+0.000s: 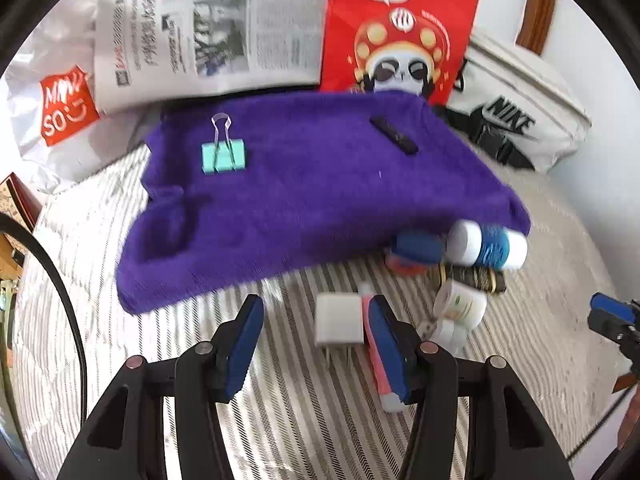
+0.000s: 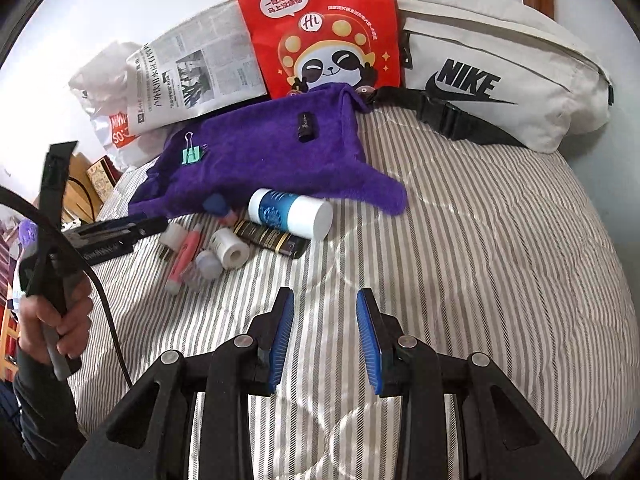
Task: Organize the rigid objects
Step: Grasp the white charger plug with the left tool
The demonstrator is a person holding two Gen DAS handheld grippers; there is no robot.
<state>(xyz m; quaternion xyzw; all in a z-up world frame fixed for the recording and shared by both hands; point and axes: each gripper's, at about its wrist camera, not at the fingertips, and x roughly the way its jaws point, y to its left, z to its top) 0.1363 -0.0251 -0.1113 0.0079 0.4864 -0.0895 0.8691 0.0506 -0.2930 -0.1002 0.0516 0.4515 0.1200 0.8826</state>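
Note:
My left gripper (image 1: 316,304) hovers open over the striped bedcover (image 1: 160,280). A white plug adapter (image 1: 339,320) lies between its fingers, close to the right one and clear of the left one. A pink tube (image 1: 380,376) lies behind that right finger. Just beyond are a small white jar (image 1: 460,300), a black-and-gold tube (image 1: 476,278) and a blue-and-white bottle (image 1: 492,246). A purple towel (image 1: 312,184) carries a green binder clip (image 1: 223,157) and a black USB stick (image 1: 394,135). My right gripper (image 2: 324,294) is open over bare cover, holding nothing.
Along the wall stand a newspaper (image 2: 196,72), a red panda paper bag (image 2: 320,28) and a white Nike waist bag (image 2: 492,76). A white Miniso plastic bag (image 1: 60,112) lies at far left. A hand (image 2: 56,328) and a black cable (image 2: 108,312) are at the left.

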